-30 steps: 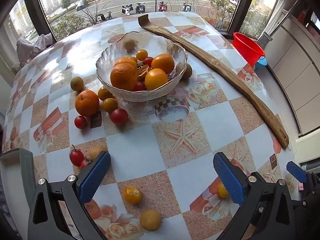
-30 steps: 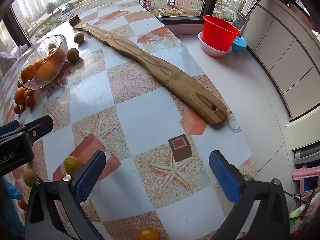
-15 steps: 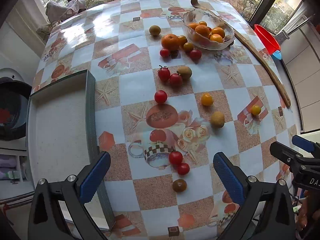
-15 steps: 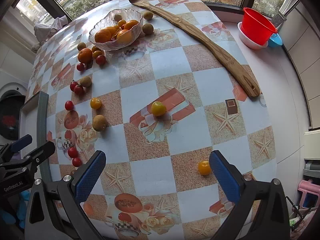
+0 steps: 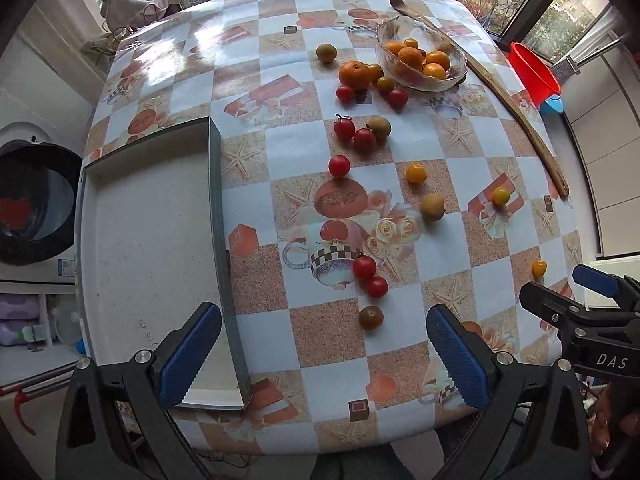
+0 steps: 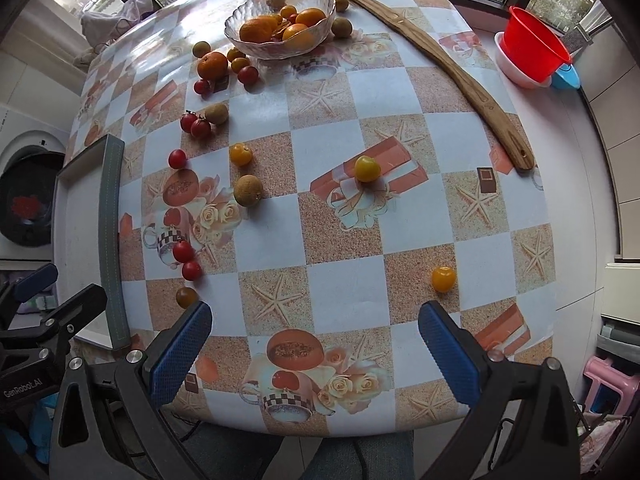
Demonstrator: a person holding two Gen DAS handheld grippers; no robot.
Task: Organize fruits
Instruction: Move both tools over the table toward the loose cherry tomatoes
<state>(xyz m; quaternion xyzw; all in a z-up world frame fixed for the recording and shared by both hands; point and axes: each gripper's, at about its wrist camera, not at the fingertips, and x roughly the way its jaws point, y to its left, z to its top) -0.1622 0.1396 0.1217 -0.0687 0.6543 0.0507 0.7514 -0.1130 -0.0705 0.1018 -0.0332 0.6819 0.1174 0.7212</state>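
Left wrist view: the left gripper (image 5: 324, 350) has its jaws spread wide, holding nothing. Ahead between them lie scattered tomatoes and a brown fruit (image 5: 371, 317); the glass bowl (image 5: 420, 58) of oranges sits far ahead. The shallow tray (image 5: 215, 216) extends ahead of the left jaw.

Right wrist view: the right gripper (image 6: 314, 350) is likewise wide apart and empty. Only here does the orange tomato (image 6: 443, 279) show clearly, just beyond the right jaw; the tray shows edge-on only.
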